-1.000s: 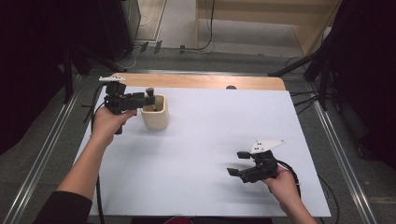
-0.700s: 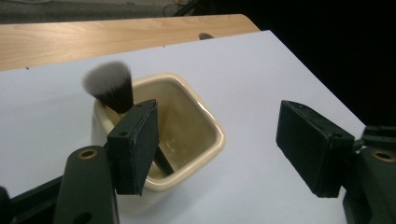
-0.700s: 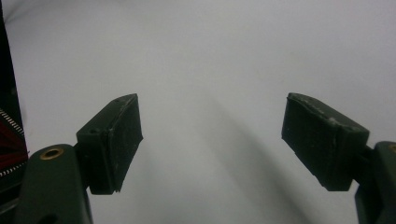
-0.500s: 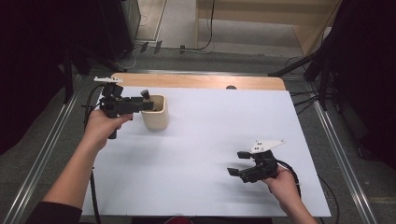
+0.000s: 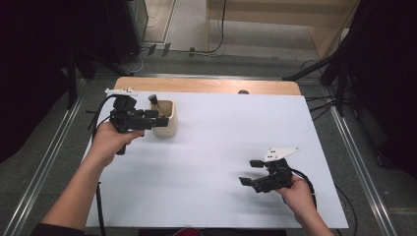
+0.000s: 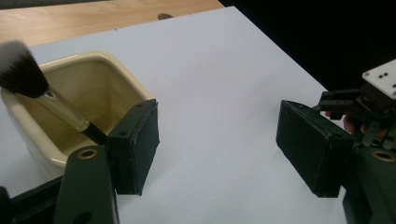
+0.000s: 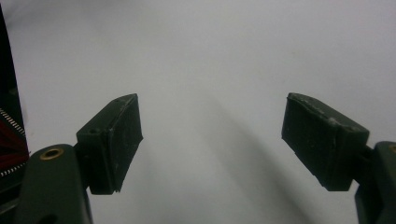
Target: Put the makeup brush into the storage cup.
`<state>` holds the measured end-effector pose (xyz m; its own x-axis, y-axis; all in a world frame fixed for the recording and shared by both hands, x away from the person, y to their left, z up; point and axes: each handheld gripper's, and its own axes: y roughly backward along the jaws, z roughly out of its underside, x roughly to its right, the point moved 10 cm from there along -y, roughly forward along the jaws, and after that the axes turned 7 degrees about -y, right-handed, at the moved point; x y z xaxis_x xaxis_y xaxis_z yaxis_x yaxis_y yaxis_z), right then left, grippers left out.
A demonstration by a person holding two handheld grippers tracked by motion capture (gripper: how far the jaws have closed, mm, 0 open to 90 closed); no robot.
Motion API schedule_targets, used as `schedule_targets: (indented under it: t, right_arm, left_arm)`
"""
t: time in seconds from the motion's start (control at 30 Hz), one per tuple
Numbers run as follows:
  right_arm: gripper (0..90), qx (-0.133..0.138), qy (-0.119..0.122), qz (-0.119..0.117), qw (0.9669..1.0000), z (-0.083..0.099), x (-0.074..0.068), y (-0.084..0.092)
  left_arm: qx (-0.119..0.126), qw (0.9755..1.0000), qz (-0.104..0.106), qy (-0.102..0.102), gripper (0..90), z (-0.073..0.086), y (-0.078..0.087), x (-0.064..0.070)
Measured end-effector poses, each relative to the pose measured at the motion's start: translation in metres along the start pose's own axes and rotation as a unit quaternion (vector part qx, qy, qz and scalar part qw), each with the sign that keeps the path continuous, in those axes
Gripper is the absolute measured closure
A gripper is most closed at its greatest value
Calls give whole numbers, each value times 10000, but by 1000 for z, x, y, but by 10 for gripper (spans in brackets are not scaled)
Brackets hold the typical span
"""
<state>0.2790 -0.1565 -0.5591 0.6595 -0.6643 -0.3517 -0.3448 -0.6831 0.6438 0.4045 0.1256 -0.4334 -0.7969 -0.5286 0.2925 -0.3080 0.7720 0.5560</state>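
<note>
Brush leans in cream cup at far left of white sheet, long axis tilted, dark bristle head up and toward far-left edge, handle end down inside cup; no brand or writing legible anywhere. L gripper sits level just beside cup's near-left side, jaws wide apart w/ nothing between, one pad next to cup wall; R gripper well apart at near right, low over sheet, jaws likewise spread and empty. Sheet covers wood tabletop, metal rails either side, grey floor w/ cables beyond, dark surrounds.
</note>
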Motion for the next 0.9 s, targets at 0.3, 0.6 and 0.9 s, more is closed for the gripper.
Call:
schedule_targets:
  t: [0.3, 0.6, 0.9]
  right_arm:
    - [211, 1, 2, -14, 10000, 0, 0, 0]
    - [211, -13, 7, -24, 10000, 0, -1, -1]
    - [211, -8, 5, -24, 10000, 0, -1, 0]
  left_arm:
    - [-108, 9998, 129, -50, 305, 16, -7, 10]
    - [-221, 9995, 174, -138, 306, 36, -18, 17]
    - [-182, 9991, 179, -326, 306, 51, -25, 26]
